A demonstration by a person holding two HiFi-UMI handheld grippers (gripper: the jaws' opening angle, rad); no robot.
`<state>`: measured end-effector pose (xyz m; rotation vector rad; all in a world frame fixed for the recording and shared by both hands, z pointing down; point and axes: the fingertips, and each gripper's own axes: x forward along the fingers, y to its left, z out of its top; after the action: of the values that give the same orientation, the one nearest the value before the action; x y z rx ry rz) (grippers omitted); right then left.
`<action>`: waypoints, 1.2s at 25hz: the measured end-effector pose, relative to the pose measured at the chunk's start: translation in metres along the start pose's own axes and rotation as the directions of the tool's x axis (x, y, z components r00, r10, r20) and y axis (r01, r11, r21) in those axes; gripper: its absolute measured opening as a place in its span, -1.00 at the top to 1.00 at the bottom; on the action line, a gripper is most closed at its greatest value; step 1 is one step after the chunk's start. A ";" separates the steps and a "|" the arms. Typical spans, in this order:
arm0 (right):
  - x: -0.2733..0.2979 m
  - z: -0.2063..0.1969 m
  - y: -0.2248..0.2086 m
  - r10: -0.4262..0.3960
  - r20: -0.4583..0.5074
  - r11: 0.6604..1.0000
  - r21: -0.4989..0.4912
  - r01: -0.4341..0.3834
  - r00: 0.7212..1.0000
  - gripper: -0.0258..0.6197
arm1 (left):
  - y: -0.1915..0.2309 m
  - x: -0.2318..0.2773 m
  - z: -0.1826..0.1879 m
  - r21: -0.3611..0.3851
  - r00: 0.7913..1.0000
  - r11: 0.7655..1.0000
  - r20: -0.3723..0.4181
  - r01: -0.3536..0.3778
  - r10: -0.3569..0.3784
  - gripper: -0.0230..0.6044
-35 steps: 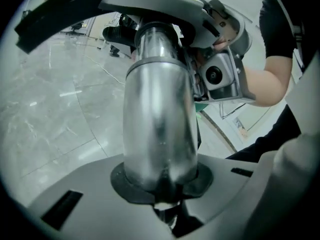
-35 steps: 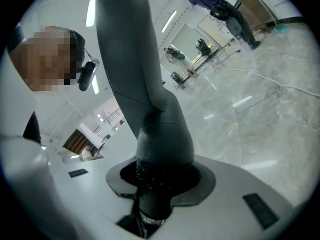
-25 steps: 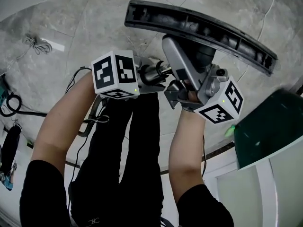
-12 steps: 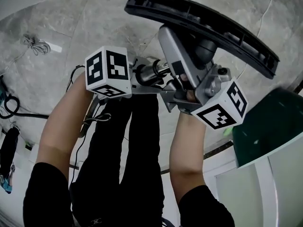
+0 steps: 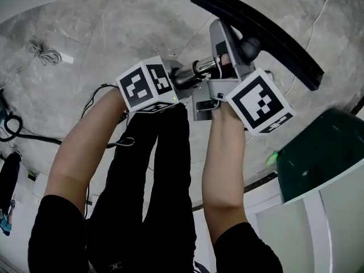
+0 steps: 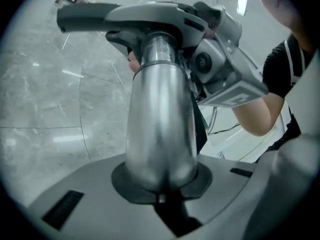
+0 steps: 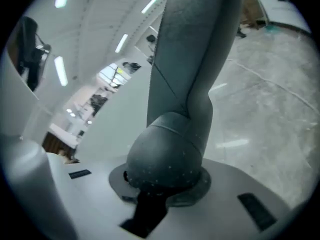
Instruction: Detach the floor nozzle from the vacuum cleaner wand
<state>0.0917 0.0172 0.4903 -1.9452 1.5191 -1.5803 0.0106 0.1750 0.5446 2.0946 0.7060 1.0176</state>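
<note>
Silver metal fills the left gripper view: the wand runs straight out from between the jaws of the left gripper. The jaws are drawn in to a narrow gap and press on the tube from both sides, so the wand is held fast. Farther along, the tube's end goes into the grey neck of the nozzle, whose dark head stretches off to the left of that view. The two parts look joined. In the right gripper view the jaws of the right gripper are likewise nearly closed. They clamp the rounded grey neck of the nozzle, which rises from between them and runs up out of the picture. The head view shows both grippers close together in front of the person, above legs in black. The left gripper comes in from the left onto the shiny wand, and the right gripper comes from below onto the grey neck just beside it. Its grip sits right next to the joint. The nozzle's long black head is held up in the air beyond the grippers. It is tilted, with one end high at the upper left and the other lower at the right, over the grey marble floor. A small coil of cable lies on that floor, well apart to the left.
</note>
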 end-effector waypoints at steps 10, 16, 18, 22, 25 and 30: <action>-0.038 -0.007 0.069 0.719 -0.034 0.689 -0.098 -0.718 0.694 0.66 | -0.034 -0.010 -0.005 0.034 0.971 0.971 -0.024 0.238 -0.238 0.71; 0.010 -0.015 0.001 0.173 -0.039 0.984 0.061 -0.170 0.984 0.66 | 0.006 0.003 -0.022 -0.059 0.998 0.997 -0.047 -0.045 0.042 0.73; 0.006 -0.012 -0.011 0.065 -0.035 0.995 0.076 -0.062 0.997 0.66 | 0.001 0.006 -0.023 -0.061 0.997 0.998 -0.073 -0.031 0.026 0.73; 0.005 -0.018 0.023 0.416 -0.009 0.908 0.049 -0.416 0.909 0.66 | -0.016 -0.008 -0.033 -0.117 0.985 0.982 -0.066 0.150 -0.158 0.73; 0.016 -0.041 0.048 0.617 -0.038 0.786 0.084 -0.613 0.786 0.66 | -0.012 -0.021 -0.052 -0.162 0.981 0.971 -0.042 0.178 -0.187 0.73; 0.047 -0.024 -0.028 0.160 0.048 0.964 0.209 -0.167 0.986 0.66 | 0.021 -0.020 -0.099 -0.135 0.989 0.988 -0.137 -0.073 0.055 0.73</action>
<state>0.0826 0.0022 0.5479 -1.6765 1.3952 -1.5637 -0.0779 0.1820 0.5966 1.9531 0.6165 1.2163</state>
